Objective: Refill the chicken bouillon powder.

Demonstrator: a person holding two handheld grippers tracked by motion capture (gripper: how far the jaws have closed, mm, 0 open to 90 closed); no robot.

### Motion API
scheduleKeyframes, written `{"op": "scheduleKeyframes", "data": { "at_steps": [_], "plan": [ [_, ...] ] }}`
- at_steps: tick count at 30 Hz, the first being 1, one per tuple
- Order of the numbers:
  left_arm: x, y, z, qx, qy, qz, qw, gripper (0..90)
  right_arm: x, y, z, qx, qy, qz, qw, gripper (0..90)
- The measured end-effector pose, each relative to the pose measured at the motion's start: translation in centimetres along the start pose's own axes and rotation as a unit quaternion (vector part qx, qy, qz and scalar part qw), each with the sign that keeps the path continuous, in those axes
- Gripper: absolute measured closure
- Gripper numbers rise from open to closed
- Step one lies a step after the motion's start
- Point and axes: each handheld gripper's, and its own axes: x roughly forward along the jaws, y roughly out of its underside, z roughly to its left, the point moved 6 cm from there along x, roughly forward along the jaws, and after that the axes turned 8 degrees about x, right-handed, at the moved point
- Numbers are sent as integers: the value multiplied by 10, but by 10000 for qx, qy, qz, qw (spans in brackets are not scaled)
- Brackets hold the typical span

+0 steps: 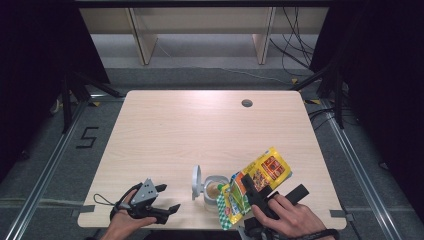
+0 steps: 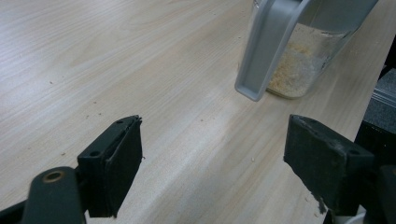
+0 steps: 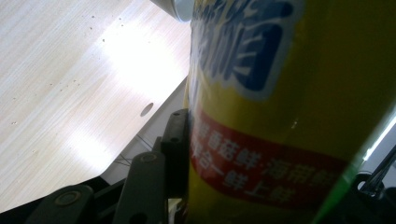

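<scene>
Seasoning packet (image 1: 255,182), yellow and tilted mouth-down over the open jar (image 1: 214,189) near the table (image 1: 200,130)'s front edge, is clamped in the right gripper (image 1: 256,194). The jar looks only partly filled with pale granules, so pouring seems under way, with closing the lid (image 1: 196,182) left. The left gripper (image 1: 157,200) rests beside the jar, jaws wide and empty.

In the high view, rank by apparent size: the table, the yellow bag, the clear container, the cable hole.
1. table
2. yellow bag, tilted over the container in the right gripper
3. clear container, partly hidden by the bag
4. cable hole
</scene>
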Motion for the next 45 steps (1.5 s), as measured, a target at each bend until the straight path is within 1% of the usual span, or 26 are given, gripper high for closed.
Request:
{"op": "scheduleKeyframes", "data": {
  "at_steps": [5,7,9,10,11,12,14,16,17,18,19,20,21,22,24,25,26,28,30,32,33,36,40,41,43,45],
  "plan": [
    [0,0,0,-3,-2,-5,10000,187,0,0,-1,-63,-5,-2,10000,633],
    [0,0,0,9,-8,12,10000,187,0,1,-3,-128,91,-16,9999,632],
    [0,0,0,-1,-4,-3,10000,187,0,1,-4,-131,93,-4,9999,633],
    [0,0,0,12,-12,15,10000,187,-1,0,-3,-68,84,23,9999,633],
    [0,-1,-2,-61,19,-69,10000,188,-1,0,-2,-78,0,3,10000,633],
    [0,-1,-2,-38,18,-62,10000,187,-1,-1,-2,-49,7,-10,10000,633],
    [0,0,-1,-21,-2,-9,10000,188,0,-1,-1,-56,43,-38,10000,633],
    [0,-1,-2,-65,26,-55,10000,188,-1,-1,-1,-62,-15,-28,10000,633],
    [0,-1,-2,-52,23,-57,10000,188,0,-2,-2,-137,-4,-75,9999,633],
    [0,-1,-1,-5,-1,-35,10000,188,-1,-1,-1,-51,-37,-36,10000,633],
    [0,0,0,16,-8,20,10000,187,-1,-1,-1,-44,-20,-34,10000,633],
    [0,0,0,15,-5,18,10000,188,-1,-1,-2,-78,-7,-22,10000,634],
    [0,-1,-2,-49,24,-60,10000,187,-1,-1,-2,-58,36,-38,10000,634],
    [0,-1,-2,-45,20,-57,10000,188,-1,-1,-1,-21,24,-49,10000,634],
    [0,-1,-2,-47,22,-54,10000,188,-1,-1,-3,-116,49,-62,9999,634],
    [0,-1,-2,-40,23,-54,10000,189,-2,-1,-2,-59,94,-41,9999,634],
    [0,-1,-2,-41,22,-60,10000,189,-2,0,-2,-24,25,-46,10000,634],
    [1,-1,-2,-82,-39,-113,9999,189,-2,0,-2,-31,27,-32,10000,634],
    [0,-1,-2,-61,19,-53,10000,189,-2,0,-2,-42,-24,-28,10000,634],
    [0,-1,-1,-47,-22,-60,10000,189,-1,0,-2,-54,18,-35,10000,634],
    [0,-1,-2,-62,20,-57,10000,189,-2,0,-2,-51,-9,-26,10000,634],
    [1,-2,-3,-120,3,-133,9998,189,-2,0,-2,-56,-13,-31,10000,634],
    [0,-2,-3,-79,29,-144,9999,189,-2,1,-1,-47,-28,-34,10000,635],
    [0,-2,-3,-111,61,-100,9999,189,-2,1,-1,-30,-28,-16,10000,635],
    [0,-3,-4,-97,57,-159,9998,189,-2,1,-1,-22,-28,-26,10000,635],
    [0,-3,-4,-157,46,-155,9997,189,-2,1,-1,-15,-36,-31,10000,635]
  ]
}}
